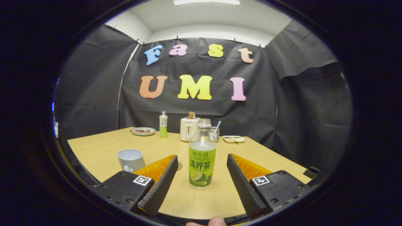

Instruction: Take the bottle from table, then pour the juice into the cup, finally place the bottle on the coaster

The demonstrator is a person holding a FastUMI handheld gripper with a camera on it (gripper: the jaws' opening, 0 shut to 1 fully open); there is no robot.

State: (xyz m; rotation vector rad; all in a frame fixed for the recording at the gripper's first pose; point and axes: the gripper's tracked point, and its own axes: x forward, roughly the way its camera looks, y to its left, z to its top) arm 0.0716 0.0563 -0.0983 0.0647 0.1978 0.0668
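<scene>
The green-labelled juice bottle point(202, 157) stands upright on the wooden desk point(100, 150), between the fingers of the claw point(202, 175), which is spread wide and touches nothing. The white cup point(131, 160) stands near, beside the left finger.

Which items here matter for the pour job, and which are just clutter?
Job: bottle, standing between the open claw's fingers; cup; coaster, mostly hidden behind one finger.
Clutter: second bottle, plate, toaster, tray.
</scene>
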